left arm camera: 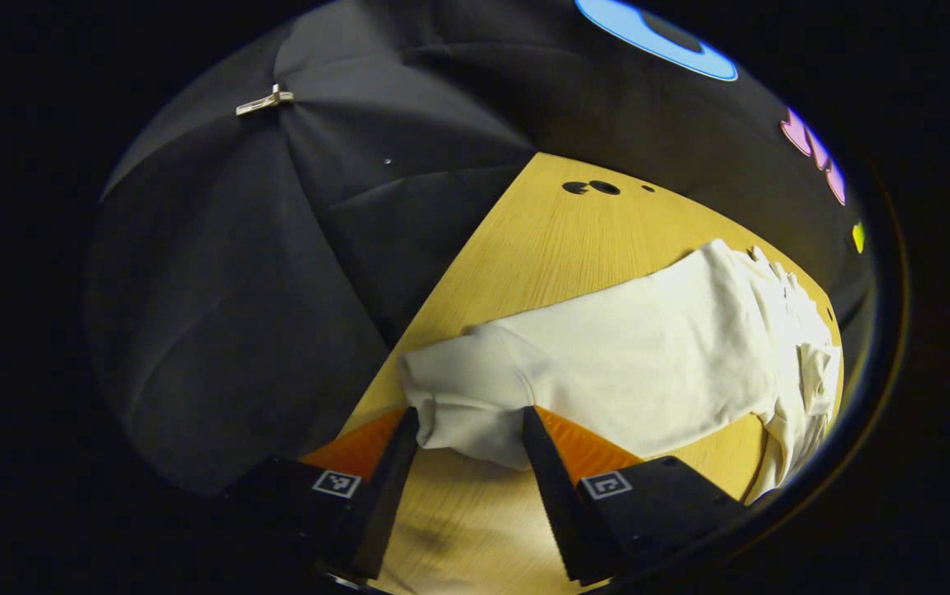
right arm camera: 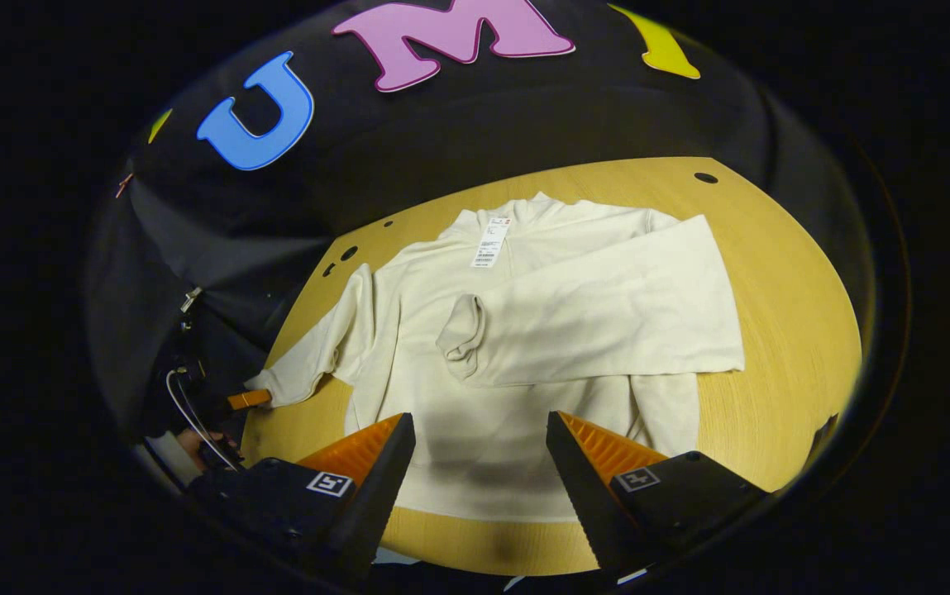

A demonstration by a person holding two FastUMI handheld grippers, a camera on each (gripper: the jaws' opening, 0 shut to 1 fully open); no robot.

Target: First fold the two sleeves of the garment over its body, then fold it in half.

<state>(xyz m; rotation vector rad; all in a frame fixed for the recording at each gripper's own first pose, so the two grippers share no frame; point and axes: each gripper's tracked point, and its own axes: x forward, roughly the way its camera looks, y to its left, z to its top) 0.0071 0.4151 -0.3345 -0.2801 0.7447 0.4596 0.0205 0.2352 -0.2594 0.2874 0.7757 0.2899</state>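
Left claw (left arm camera: 468, 430): open, straddling the unfolded sleeve cuff (left arm camera: 450, 405) of your cream knit sweater (right arm camera: 524, 330).
Right claw (right arm camera: 479, 442): open above the hem.
Risk: closing shallowly lets the cuff slip.

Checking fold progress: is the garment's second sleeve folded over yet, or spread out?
Spread out. That sleeve lies flat on the table, its cuff between the left gripper fingers; the other sleeve crosses the body.

Garment (right arm camera: 524, 330) looks like soft matt knit cloth, cuff (left arm camera: 450, 405) between the left fingers (left arm camera: 545, 463) a bit thicker. Paper tag (right arm camera: 491, 241) up by the collar. Table (right arm camera: 789, 314) is smooth light wood grain, slight sheen. Fingers' inner faces look ridged, plasticky.
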